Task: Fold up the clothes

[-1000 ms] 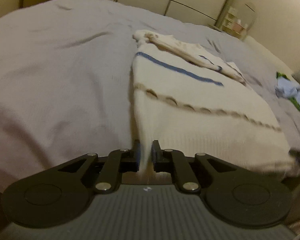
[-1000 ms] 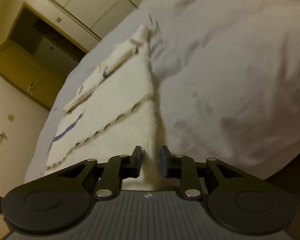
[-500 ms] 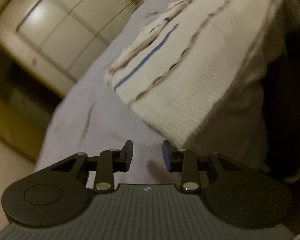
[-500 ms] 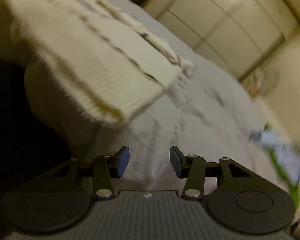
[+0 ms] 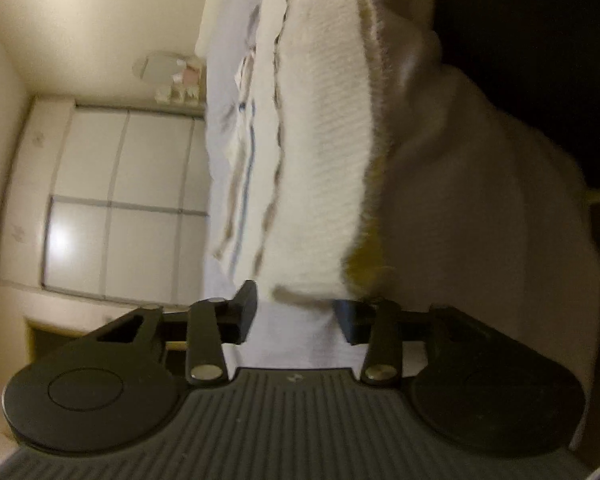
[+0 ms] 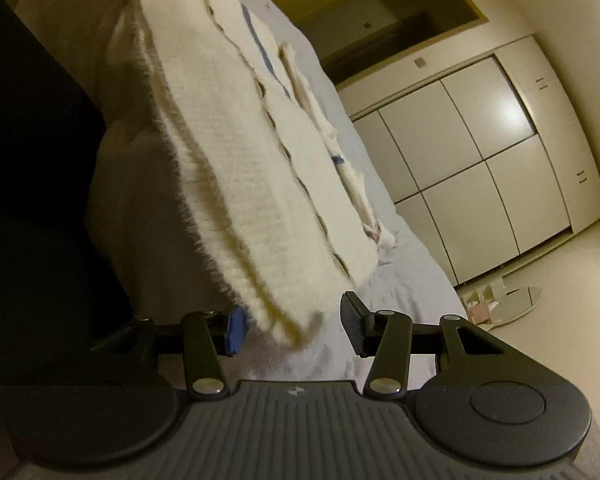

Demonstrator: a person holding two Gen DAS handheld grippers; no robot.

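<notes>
Both hand-held grippers — left (image 5: 294, 312), right (image 6: 292, 330) — gape wide, empty, beside the ribbed cream knit sweater (image 6: 260, 168).

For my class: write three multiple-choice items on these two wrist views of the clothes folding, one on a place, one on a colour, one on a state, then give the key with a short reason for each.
1. Where does the cream sweater lie?
A. on the bed
B. on the floor
C. inside the wardrobe

2. What colour is the solid stripe across the sweater?
A. red
B. blue
C. green

3. How do the left gripper and right gripper stand?
A. both open
B. both shut
C. one open, one shut

Key: 1 A, it is spread on the grey bedcover. 2 B, a blue band shows in both views. 3 A, each pair of fingers stands apart at the hem.
</notes>
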